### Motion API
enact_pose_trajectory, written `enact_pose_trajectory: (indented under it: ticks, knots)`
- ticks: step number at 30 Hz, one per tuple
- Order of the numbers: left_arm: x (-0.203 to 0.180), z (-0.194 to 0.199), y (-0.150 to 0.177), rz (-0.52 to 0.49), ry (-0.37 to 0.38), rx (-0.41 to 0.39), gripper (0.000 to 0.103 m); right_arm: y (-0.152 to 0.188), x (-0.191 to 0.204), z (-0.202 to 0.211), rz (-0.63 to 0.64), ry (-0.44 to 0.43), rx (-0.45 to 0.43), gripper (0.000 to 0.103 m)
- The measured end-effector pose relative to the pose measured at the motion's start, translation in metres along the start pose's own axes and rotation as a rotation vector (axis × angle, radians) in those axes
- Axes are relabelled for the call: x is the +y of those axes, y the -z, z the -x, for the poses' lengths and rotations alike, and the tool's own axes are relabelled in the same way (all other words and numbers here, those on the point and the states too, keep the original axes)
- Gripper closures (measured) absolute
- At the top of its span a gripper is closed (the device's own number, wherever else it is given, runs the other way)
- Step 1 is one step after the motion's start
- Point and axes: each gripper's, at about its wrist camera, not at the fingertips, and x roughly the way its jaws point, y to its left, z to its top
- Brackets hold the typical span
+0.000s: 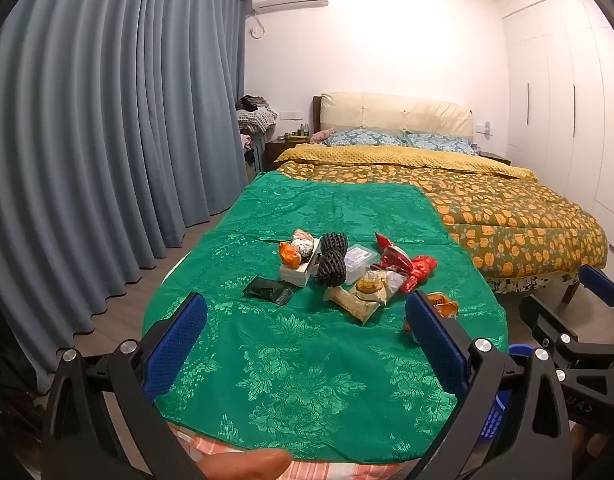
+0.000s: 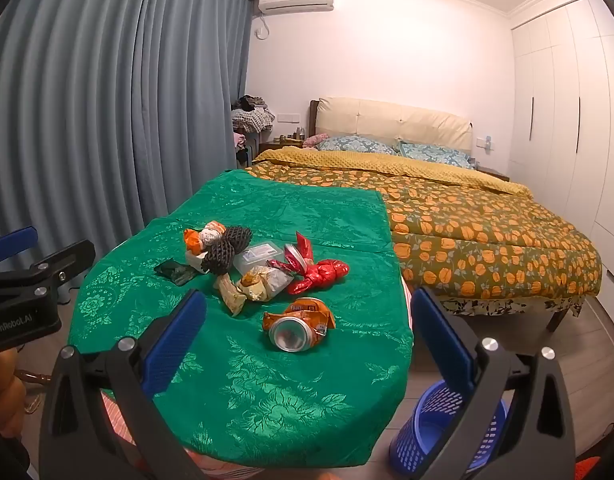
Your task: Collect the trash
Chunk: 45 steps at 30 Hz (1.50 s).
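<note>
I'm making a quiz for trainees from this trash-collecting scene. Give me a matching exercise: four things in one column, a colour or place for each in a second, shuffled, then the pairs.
Things:
1. crushed can
2. foam fruit nets
3. basket
4. knotted plastic bag

Descriptions:
A. blue, on the floor beside the table
B. red, at the right of the pile
C. orange, lying apart, nearest the right claw
D. black, netted, in the middle of the pile

Pairs: 1-C, 2-D, 3-A, 4-B
</note>
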Motion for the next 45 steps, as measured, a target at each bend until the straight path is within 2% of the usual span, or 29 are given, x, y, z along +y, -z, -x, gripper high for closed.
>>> enact_pose_trajectory:
  ticks: [45]
  knots:
    - [-0.0018,-0.0011,-0.0012,-0.007,-0.008,-0.006,0.005,-0.0007,-0.0012,0.0005,-0.001,0.002,0.002,0.004]
